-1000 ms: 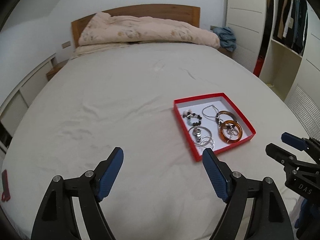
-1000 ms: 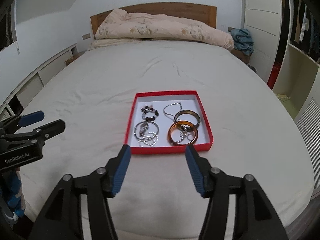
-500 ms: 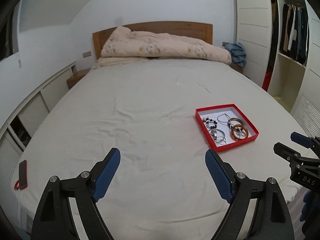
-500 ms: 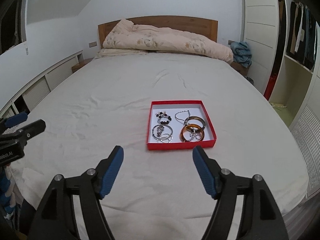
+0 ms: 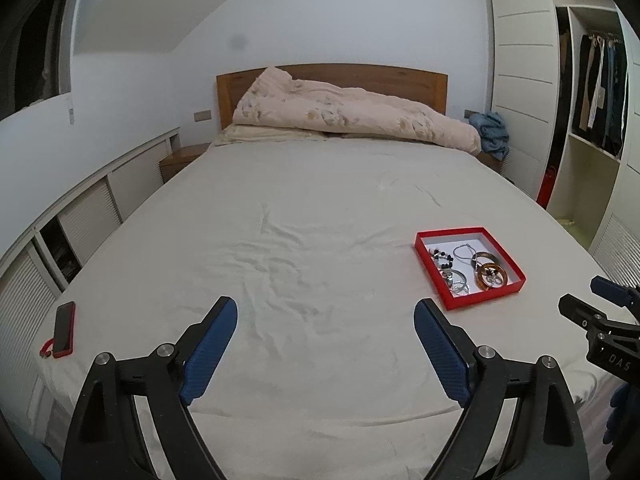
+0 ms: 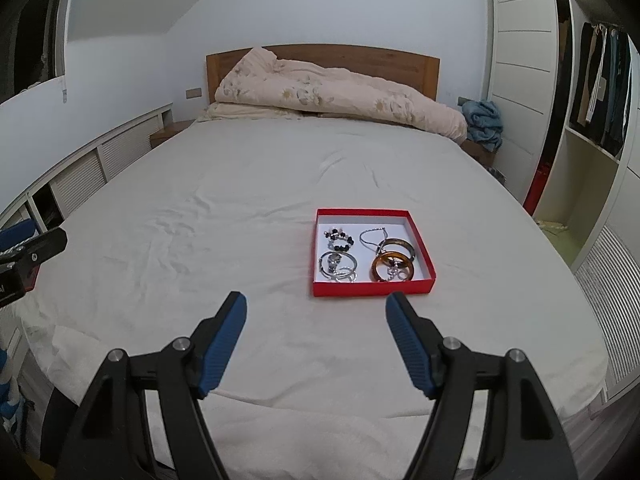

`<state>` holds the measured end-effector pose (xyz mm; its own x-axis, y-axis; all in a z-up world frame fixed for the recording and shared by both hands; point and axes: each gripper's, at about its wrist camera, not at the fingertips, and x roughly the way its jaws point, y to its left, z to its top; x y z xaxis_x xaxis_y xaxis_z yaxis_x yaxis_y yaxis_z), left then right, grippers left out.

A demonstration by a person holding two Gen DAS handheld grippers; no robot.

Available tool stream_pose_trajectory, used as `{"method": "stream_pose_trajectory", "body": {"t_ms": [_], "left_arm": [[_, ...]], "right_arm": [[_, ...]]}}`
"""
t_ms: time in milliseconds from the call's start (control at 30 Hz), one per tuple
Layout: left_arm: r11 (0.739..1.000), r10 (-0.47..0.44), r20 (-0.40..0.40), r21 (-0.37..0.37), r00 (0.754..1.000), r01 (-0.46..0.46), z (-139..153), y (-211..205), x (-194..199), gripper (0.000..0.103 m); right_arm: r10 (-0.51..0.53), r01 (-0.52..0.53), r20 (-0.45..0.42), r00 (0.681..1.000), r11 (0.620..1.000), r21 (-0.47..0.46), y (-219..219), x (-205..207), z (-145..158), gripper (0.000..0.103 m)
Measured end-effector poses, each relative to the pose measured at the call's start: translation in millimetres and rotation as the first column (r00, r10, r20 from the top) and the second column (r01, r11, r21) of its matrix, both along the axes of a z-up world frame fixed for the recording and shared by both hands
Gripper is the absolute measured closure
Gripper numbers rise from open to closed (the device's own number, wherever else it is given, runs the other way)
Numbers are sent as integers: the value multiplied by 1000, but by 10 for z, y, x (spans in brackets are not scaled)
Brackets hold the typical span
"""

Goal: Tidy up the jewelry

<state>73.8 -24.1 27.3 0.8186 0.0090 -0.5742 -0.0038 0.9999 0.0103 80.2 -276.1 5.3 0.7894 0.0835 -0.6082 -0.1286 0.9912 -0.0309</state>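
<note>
Your left hand-held gripper (image 5: 325, 322) is released and empty above the white bed sheet (image 5: 304, 240). Your right hand-held gripper (image 6: 316, 312) is also released, just before the shallow red cardboard tray (image 6: 372, 289), where the jewelry (image 6: 366, 256) lies.

Both wrist cameras look from the foot of the bed (image 5: 320, 216) toward the headboard (image 6: 320, 54). The right view sits nearer the red tray (image 6: 372, 289); both share bed and tray (image 5: 480, 300).
</note>
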Motion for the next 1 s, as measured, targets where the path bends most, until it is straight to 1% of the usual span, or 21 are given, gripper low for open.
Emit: {"method": "stream_pose_trajectory", "body": {"t_ms": [233,400,1000], "left_arm": [[1000,23,24,-16,999,-23,31,107,-147,13],[1000,25,31,-13,999,-25,41,115,-214,13],[1000,27,46,-17,999,-27,72,77,-306,12]], "right_arm": [[6,-6,23,1000,1000,-17,59,-122,50,32],[11,-11,33,999,1000,-24,83,-186,72,32],[15,-13,49,999,1000,-29,58,-279,85,32]]}}
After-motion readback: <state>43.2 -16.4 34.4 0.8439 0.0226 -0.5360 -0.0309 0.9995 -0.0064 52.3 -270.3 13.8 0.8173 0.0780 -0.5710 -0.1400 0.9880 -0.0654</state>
